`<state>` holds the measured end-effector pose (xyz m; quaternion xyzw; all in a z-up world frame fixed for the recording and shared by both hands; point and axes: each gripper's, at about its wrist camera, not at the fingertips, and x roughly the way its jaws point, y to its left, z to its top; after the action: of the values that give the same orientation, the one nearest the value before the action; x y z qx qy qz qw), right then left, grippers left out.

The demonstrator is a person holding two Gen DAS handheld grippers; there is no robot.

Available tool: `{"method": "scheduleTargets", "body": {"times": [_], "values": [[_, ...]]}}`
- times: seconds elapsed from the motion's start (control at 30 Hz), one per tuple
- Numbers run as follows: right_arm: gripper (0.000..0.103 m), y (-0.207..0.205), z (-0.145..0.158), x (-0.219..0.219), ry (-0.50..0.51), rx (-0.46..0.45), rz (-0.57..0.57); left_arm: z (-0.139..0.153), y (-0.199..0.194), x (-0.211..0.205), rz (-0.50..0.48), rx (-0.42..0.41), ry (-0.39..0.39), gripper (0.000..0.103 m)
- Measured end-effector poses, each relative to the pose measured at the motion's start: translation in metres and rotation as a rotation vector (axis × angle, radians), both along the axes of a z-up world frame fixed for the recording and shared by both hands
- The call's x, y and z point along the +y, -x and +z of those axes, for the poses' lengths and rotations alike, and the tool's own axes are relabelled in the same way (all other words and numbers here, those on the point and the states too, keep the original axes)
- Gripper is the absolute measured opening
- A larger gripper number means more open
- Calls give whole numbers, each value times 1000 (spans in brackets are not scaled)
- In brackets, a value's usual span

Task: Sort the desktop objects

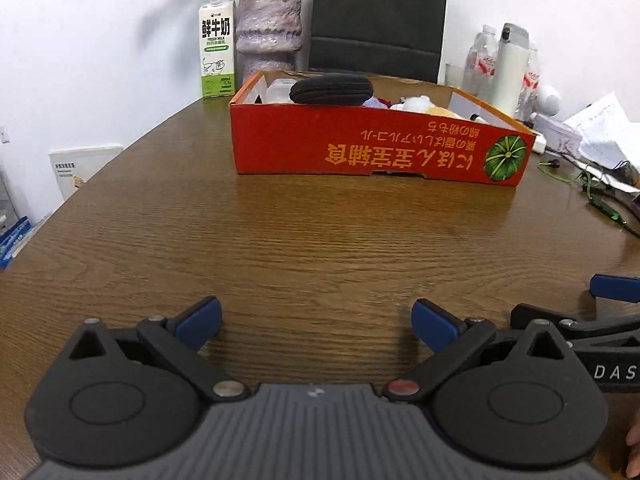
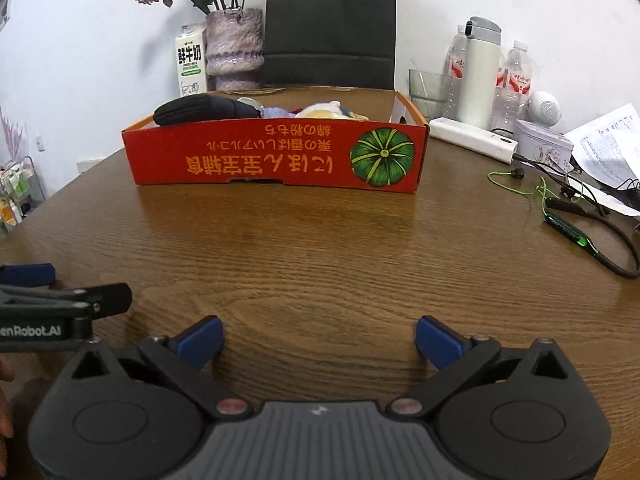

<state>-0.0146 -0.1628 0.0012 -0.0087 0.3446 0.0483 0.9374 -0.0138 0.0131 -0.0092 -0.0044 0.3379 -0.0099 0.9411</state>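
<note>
Box (image 2: 276, 156) lies dead ahead of you toward table's (image 2: 320, 248) far edge, long side crosswise. Right gripper (image 2: 319, 340) squarer to it. Left gripper (image 1: 316, 322) too: both wide, empty.

Office or meeting room, lived-in. Evidence: large wood-grain desk (image 2: 320, 248) against plain white wall; black chair back (image 2: 330, 24) at far side; printed papers (image 2: 608, 148), earphone cable (image 2: 560, 216), water bottles (image 2: 514, 84), thermos (image 2: 480, 72), milk carton (image 1: 217, 46), vase of flowers (image 2: 235, 48).
</note>
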Motion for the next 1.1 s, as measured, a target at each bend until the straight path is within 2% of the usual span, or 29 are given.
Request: {"method": "scheduleTargets", "body": {"times": [0.07,0.53,1.1], "values": [[103,-1,0,0,-3,1,6,0,-1,-6,-3,6,-31,103],[103,-3,0,0,2,2,3,0,-2,-1,-42,8,-22,103],[103,-5,0,1,3,2,-10,0,-4,-1,-24,9,-25,103]]}}
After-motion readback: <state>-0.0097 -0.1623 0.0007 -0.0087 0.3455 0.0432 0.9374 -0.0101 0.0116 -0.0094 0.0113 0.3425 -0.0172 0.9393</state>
